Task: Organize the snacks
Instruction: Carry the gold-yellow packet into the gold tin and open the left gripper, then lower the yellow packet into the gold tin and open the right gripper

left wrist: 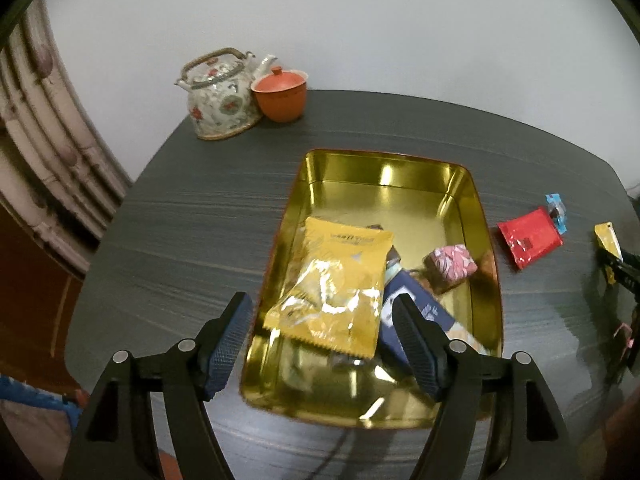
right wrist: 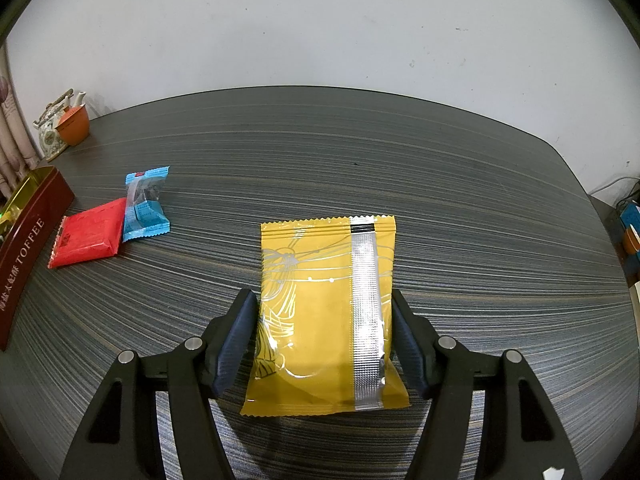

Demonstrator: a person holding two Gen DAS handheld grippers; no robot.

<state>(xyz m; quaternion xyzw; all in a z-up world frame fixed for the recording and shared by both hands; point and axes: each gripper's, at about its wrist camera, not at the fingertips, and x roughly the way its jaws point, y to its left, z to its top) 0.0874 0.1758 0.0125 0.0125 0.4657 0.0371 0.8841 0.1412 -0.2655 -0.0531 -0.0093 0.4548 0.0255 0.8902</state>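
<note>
tin (right wrist: 24,236) far left of the right gripper (right wrist: 324,344): "TOFFEE" in white on its dark red side, after some Chinese characters I can't read | snack packet print: too blurry

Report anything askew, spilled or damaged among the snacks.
Nothing is spilled or torn. In the gold tin, one yellow packet lies tilted across a dark blue pack. On the table, the blue wrapper overlaps the red packet at its corner.

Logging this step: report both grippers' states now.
Left gripper: open, empty, above the gold tin.
Right gripper: open around the yellow packet, not clamped.
</note>
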